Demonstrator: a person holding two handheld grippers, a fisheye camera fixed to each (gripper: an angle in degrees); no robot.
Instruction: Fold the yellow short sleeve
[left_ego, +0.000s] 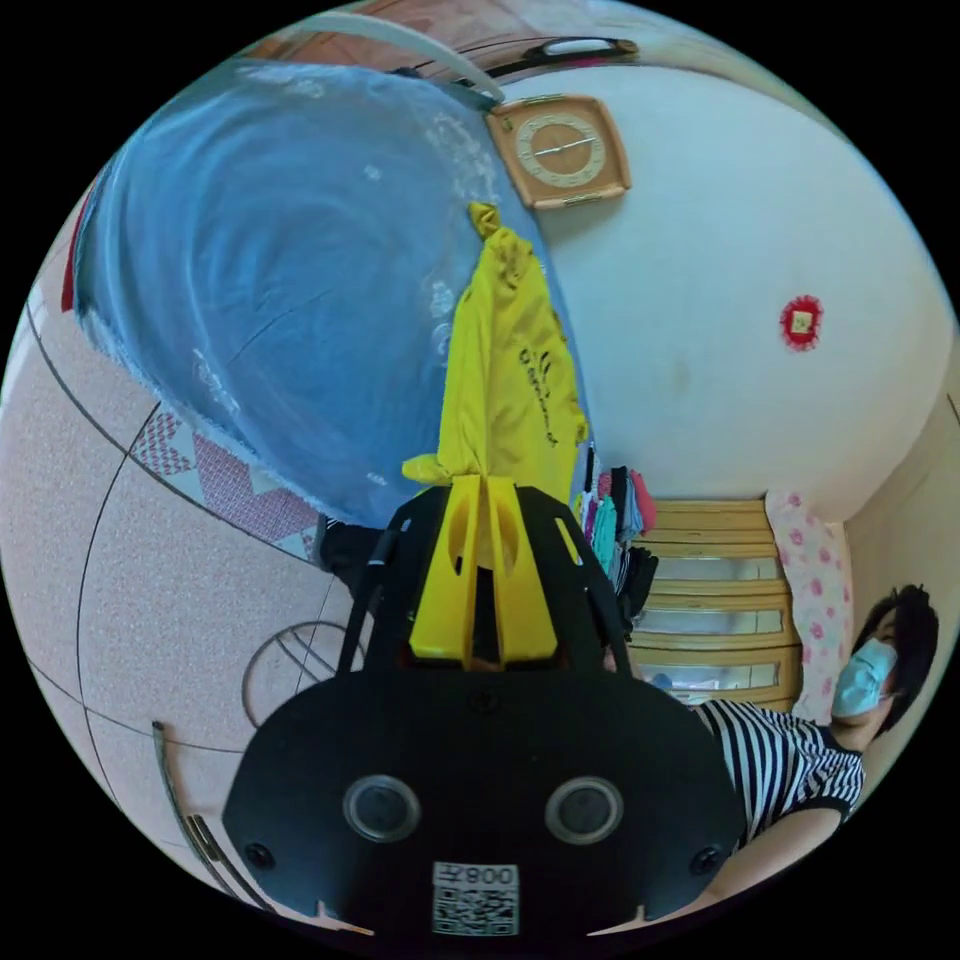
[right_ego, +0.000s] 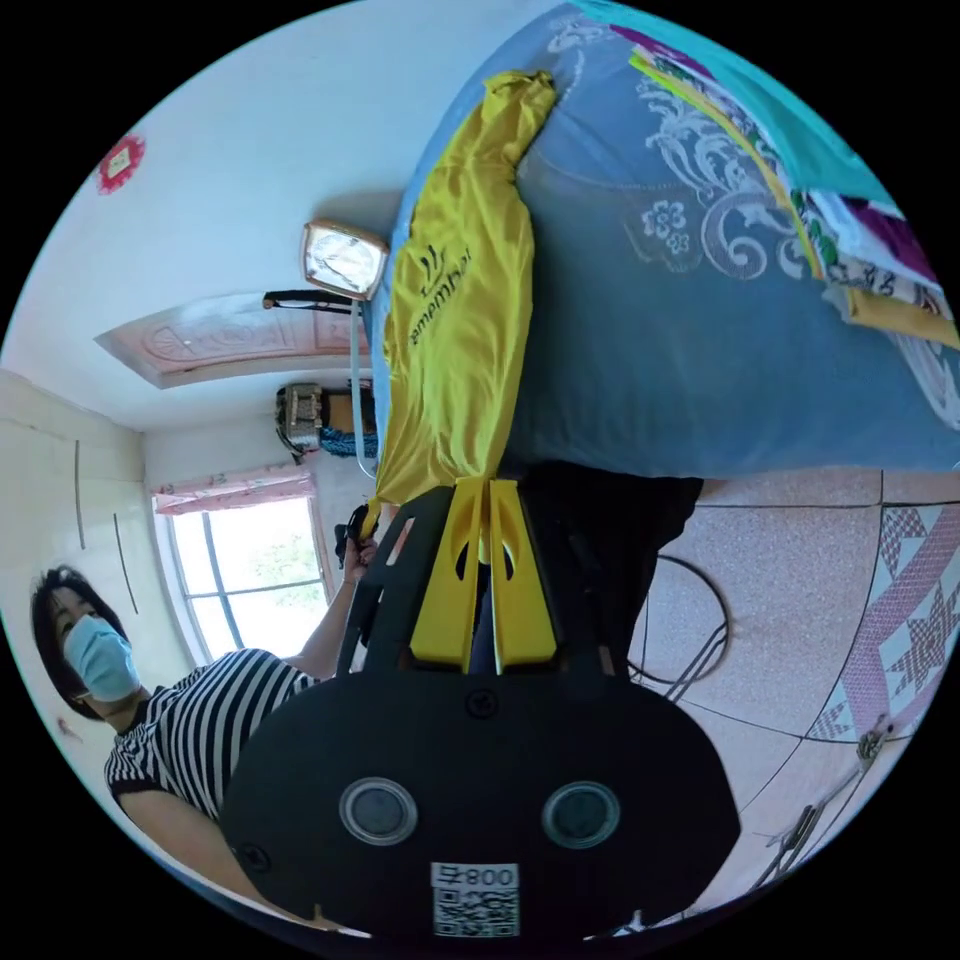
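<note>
My left gripper (left_ego: 483, 482) is clamped on the yellow short sleeve (left_ego: 505, 370), which stretches toward 12 o'clock over the blue bedspread (left_ego: 280, 300). My right gripper (right_ego: 487, 485) pinches it likewise; its dark printed lettering is unreadable.

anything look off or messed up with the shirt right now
The yellow shirt is not spread flat: it is bunched into a long narrow rope between the left gripper and the right gripper, each shut on one end. It stretches over the blue bedcover. No damage or spill shows.
</note>
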